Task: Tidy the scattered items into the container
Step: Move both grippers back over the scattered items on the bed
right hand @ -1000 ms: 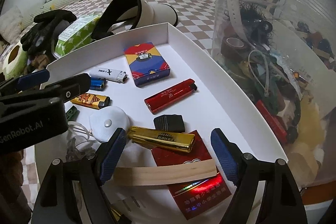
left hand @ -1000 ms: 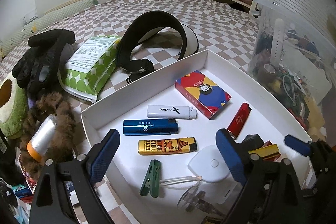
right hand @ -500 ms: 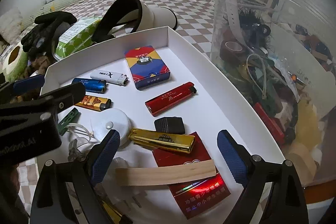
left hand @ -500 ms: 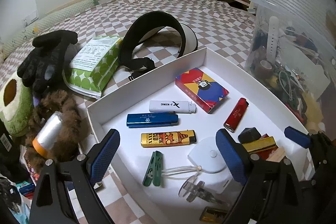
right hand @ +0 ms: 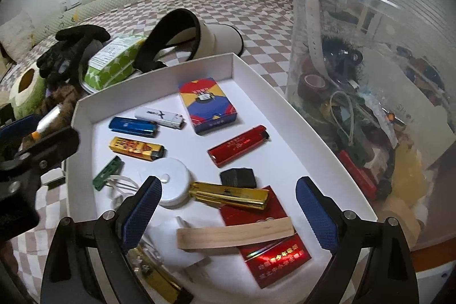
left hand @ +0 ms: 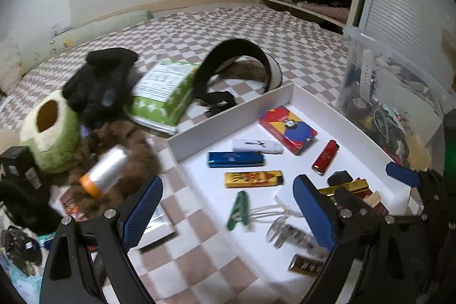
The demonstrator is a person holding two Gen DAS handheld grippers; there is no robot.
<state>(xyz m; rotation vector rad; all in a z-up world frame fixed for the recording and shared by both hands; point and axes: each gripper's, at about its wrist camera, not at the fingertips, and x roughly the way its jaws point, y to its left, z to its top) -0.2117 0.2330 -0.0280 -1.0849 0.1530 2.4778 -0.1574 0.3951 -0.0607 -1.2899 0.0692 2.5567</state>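
Note:
A white tray [left hand: 233, 116] lies on the checkered bed and holds several lighters, a colourful card box [left hand: 287, 130], a white tape measure [right hand: 173, 181], a green clip [left hand: 239, 210], a gold lighter [right hand: 230, 194] and a wooden strip [right hand: 233, 234]. My left gripper [left hand: 228, 215] hangs open and empty over the tray's left edge. Left of the tray lie a black glove [left hand: 97, 84], a green tissue pack [left hand: 165, 93] and a silver roll [left hand: 105, 173] on brown fur. My right gripper [right hand: 228, 212] is open and empty above the tray's near end [right hand: 159, 67].
A black-and-white visor [left hand: 239, 59] rests behind the tray. An avocado plush [left hand: 48, 130] and dark clutter crowd the far left. A clear plastic bin [right hand: 370, 76] full of odds and ends stands right against the tray. Shelves with clothes line the back wall.
My left gripper has swung left, from above the tray's middle to its left edge, bringing the clutter on the bed into view. The right gripper has drawn back slightly. Both stay open.

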